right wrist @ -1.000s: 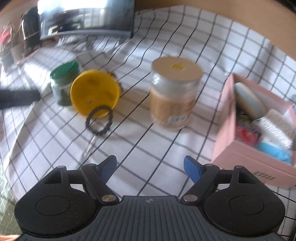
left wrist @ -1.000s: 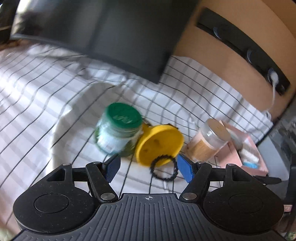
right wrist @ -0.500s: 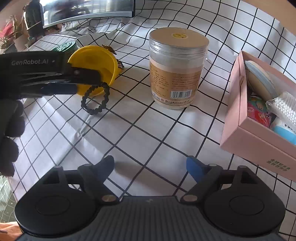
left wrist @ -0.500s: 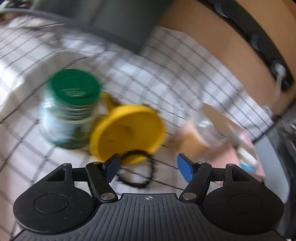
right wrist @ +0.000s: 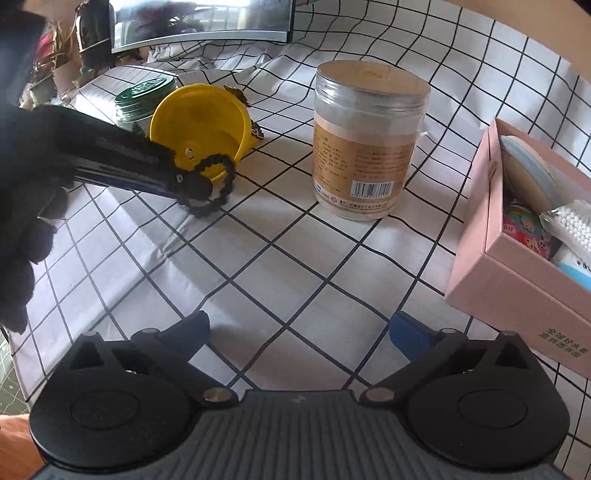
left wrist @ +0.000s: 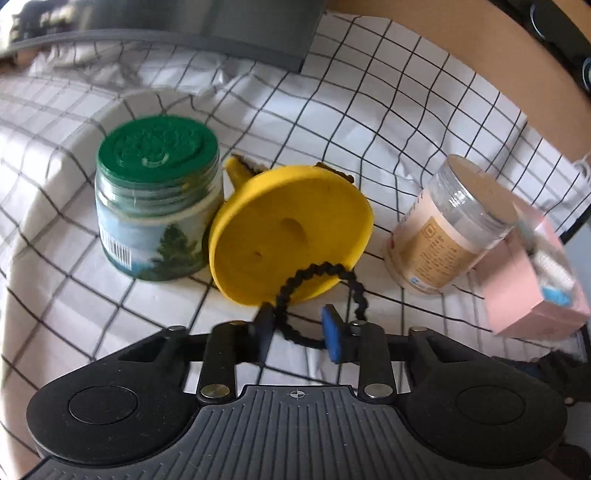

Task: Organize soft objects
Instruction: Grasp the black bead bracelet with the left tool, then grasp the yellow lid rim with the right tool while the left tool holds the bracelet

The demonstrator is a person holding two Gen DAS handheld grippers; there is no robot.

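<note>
A black beaded hair tie (left wrist: 321,265) lies on the checked cloth and leans on a tilted yellow lid (left wrist: 288,236). My left gripper (left wrist: 297,330) is down at it and its jaws are closing. The near arc of the tie runs between the blue pads, which have a gap left between them. The right wrist view shows the left gripper (right wrist: 201,192), held by a black-gloved hand (right wrist: 22,221), with its tip at the hair tie (right wrist: 231,177). My right gripper (right wrist: 299,332) hovers over bare cloth, its jaws opening wide with nothing between them.
A green-lidded jar (left wrist: 155,206) stands left of the yellow lid. A clear jar with a tan lid (right wrist: 369,147) stands to the right. A pink box (right wrist: 517,280) with several small items sits at the far right. A monitor (right wrist: 203,18) stands behind.
My left gripper has moved forward and down to the hair tie, and its jaws have narrowed around the tie. The right gripper's jaws have spread wider and it has sunk slightly.
</note>
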